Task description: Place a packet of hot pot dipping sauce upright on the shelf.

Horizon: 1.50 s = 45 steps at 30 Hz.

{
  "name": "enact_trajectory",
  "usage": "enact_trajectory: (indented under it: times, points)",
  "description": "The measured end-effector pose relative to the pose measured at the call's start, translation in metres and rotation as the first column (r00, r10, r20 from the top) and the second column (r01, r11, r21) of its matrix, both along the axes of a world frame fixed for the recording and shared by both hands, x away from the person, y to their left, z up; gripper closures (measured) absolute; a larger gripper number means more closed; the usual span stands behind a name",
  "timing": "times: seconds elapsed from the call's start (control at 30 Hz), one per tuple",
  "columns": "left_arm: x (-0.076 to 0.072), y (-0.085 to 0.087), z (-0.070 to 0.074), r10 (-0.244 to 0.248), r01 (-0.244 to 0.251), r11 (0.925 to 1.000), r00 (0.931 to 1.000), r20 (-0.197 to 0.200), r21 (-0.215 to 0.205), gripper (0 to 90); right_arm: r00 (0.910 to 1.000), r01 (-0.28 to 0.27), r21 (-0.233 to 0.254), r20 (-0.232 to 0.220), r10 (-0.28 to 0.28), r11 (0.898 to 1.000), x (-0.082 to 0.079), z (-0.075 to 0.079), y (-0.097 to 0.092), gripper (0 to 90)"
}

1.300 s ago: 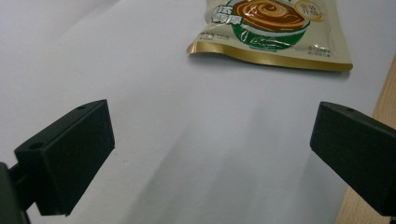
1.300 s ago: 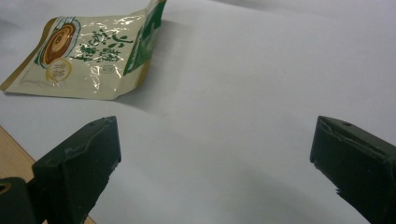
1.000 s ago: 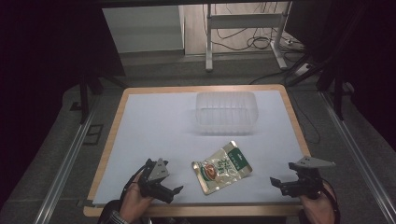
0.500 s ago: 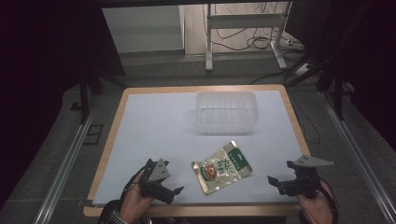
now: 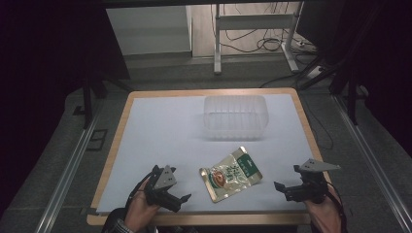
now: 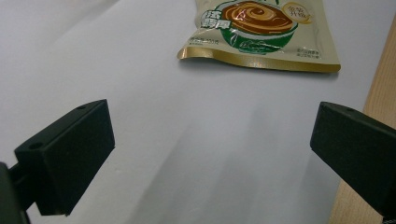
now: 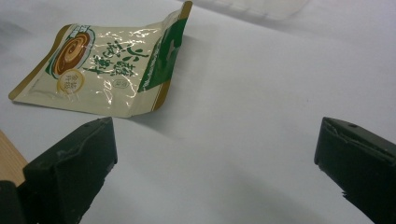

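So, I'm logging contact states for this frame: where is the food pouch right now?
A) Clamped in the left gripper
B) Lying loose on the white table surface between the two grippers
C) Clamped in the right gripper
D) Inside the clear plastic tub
B: the food pouch lies flat on the white table surface, with the left gripper and right gripper open on either side and apart from it, and the clear plastic tub stands farther back.

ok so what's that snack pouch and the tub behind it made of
The snack pouch looks like glossy printed plastic film, possibly foil-lined: it glints, crinkles, and one gold-edged corner curls up. The tub seems thin clear or frosted plastic, since the white table cover shows through its ribbed walls.
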State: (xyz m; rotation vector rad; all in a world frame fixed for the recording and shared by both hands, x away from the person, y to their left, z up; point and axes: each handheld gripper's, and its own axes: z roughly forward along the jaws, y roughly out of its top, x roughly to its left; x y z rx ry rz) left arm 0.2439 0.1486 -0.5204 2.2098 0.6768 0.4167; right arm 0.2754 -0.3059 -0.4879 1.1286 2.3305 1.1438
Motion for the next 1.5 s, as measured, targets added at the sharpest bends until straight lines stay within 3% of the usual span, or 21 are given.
enact_trajectory:
  times: [0.2, 0.57, 1.2, 1.37, 1.5]
  points:
    - [0.0, -0.001, -0.001, -0.009, 0.009, 0.9999, 1.0, -0.004, 0.008, 0.0, 0.9999, -0.014, 0.017, -0.004, 0.014, 1.0, 0.003, 0.0, 0.005, 0.0]
    - [0.0, 0.0, 0.0, -0.009, 0.009, 0.9999, 0.9999, -0.007, -0.005, 0.0, 0.9987, -0.051, -0.004, -0.004, 0.051, 0.999, 0.01, 0.0, 0.017, 0.0]
    - [0.002, 0.002, 0.0, -0.019, 0.017, 0.998, 0.9991, -0.037, -0.061, 0.0, 0.9951, -0.086, 0.015, -0.046, 0.087, 0.996, 0.026, -0.003, 0.032, 0.0]
    - [0.002, 0.002, 0.0, -0.028, 0.025, 0.9975, 0.9987, -0.041, -0.066, 0.0, 0.9931, -0.103, 0.052, -0.05, 0.106, 0.993, 0.031, -0.003, 0.034, 0.0]
    - [0.001, 0.002, 0.0, -0.029, 0.026, 0.9974, 0.9988, -0.039, -0.067, 0.0, 0.993, -0.105, 0.054, -0.049, 0.108, 0.993, 0.034, -0.003, 0.037, 0.0]
